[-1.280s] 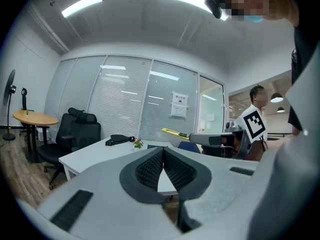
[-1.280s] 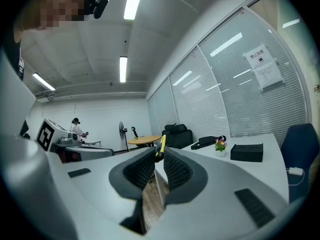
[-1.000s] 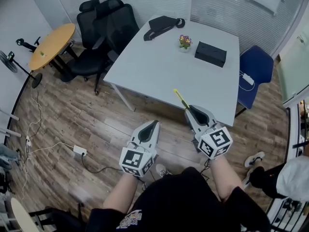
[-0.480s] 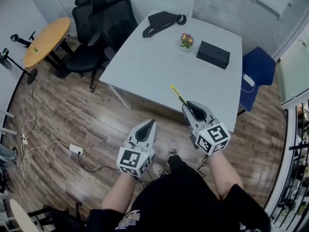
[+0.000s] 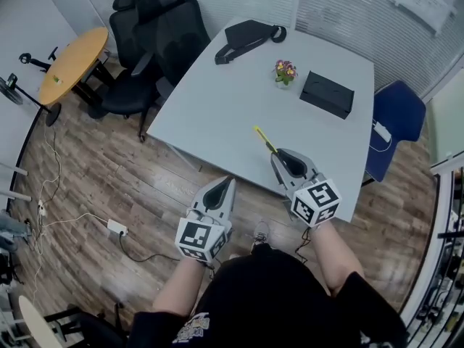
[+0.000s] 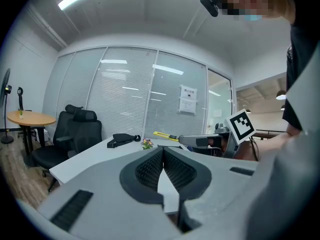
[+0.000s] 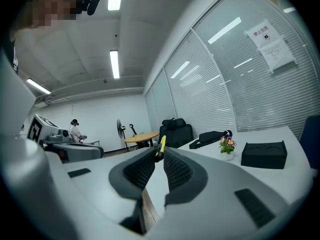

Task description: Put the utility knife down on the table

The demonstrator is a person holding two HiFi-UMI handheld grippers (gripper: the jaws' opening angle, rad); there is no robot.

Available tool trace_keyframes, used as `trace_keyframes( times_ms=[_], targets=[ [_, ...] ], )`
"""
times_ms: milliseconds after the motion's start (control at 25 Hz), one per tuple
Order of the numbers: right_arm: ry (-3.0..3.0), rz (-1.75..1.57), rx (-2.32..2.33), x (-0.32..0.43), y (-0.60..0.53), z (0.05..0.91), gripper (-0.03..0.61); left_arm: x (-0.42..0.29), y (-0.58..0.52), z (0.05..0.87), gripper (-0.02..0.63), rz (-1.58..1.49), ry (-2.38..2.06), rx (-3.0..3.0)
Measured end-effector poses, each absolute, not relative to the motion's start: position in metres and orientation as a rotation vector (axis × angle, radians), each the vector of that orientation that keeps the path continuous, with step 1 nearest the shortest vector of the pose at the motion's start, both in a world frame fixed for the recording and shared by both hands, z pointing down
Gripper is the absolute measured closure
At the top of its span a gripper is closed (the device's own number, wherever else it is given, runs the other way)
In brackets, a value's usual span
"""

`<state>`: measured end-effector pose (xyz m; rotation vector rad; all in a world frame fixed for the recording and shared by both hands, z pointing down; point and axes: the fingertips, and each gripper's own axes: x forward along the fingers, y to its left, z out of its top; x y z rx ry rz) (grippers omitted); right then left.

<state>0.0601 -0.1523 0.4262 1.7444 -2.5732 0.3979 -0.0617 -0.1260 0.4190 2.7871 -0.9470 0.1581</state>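
My right gripper (image 5: 278, 154) is shut on a yellow utility knife (image 5: 264, 141), which sticks out past the jaw tips over the near part of the white table (image 5: 225, 100). In the right gripper view the knife (image 7: 161, 146) shows as a thin yellow strip pinched between the dark pads. My left gripper (image 5: 230, 183) hovers over the wooden floor short of the table's near edge, shut with nothing between its jaws. The left gripper view shows the closed left gripper (image 6: 162, 149), and beyond it the right gripper holding the knife (image 6: 162, 134).
On the table lie a black pouch (image 5: 245, 37), a small flower pot (image 5: 285, 72) and a black box (image 5: 327, 93). Black office chairs (image 5: 156, 31) stand at the table's left, a blue chair (image 5: 395, 118) at its right. A round wooden table (image 5: 71, 62) and floor cables (image 5: 69, 220) are further left.
Both grippers and the view have moved forward toward the table. The knife now reaches further over the tabletop. Both jaw pairs stay as they were.
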Motion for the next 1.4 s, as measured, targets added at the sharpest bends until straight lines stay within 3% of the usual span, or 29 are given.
trace_keyframes(
  times_ms=[640,1400],
  targets=[
    [-2.506,0.517,1.764,0.116,-0.227,0.468,0.522,0.0,-0.209,0.436,0.607,0.185,-0.888,2.775],
    [-2.187,0.717,1.906,0.112,-0.316,0.563,0.522,-0.005,-0.307,0.485,0.608,0.318,-0.535,2.781]
  ],
)
